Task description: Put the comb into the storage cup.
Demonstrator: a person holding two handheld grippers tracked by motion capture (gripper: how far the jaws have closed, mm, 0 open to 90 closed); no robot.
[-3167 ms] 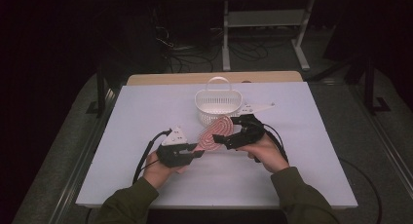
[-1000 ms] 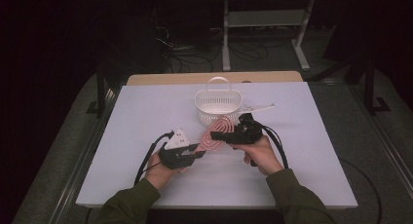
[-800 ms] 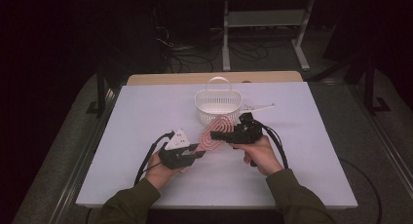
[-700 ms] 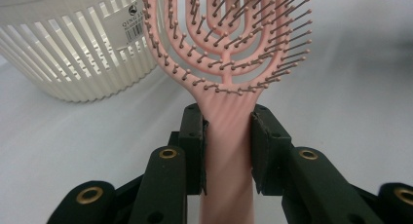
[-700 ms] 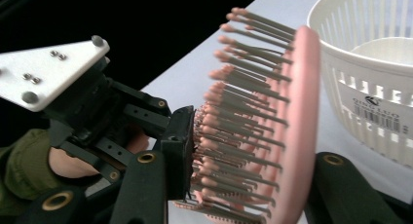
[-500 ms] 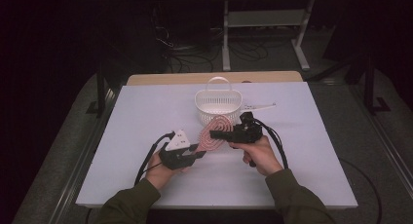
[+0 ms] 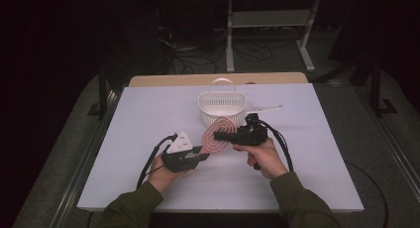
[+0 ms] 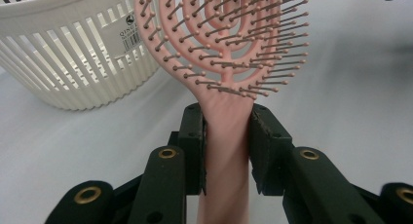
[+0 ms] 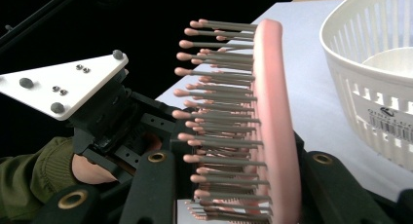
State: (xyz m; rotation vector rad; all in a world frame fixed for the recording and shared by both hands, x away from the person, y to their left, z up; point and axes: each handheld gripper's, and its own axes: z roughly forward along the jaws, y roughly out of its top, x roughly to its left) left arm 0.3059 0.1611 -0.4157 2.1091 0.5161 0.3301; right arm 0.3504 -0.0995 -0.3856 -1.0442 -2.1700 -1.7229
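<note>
Our left gripper (image 7: 198,155) has its jaws clamped on the handle of the pink hairbrush (image 7: 218,133), the black pads pressing both sides of the handle in the left gripper view. Our right gripper (image 7: 224,136) has just been closing, and its jaws now pinch the brush head between them, bristles on one side and the smooth back on the other. We hold the brush just above the white table (image 7: 148,114), near its middle, with the head pointing toward the far side. The white slatted basket (image 7: 221,108) stands just beyond the brush head, its label facing us.
</note>
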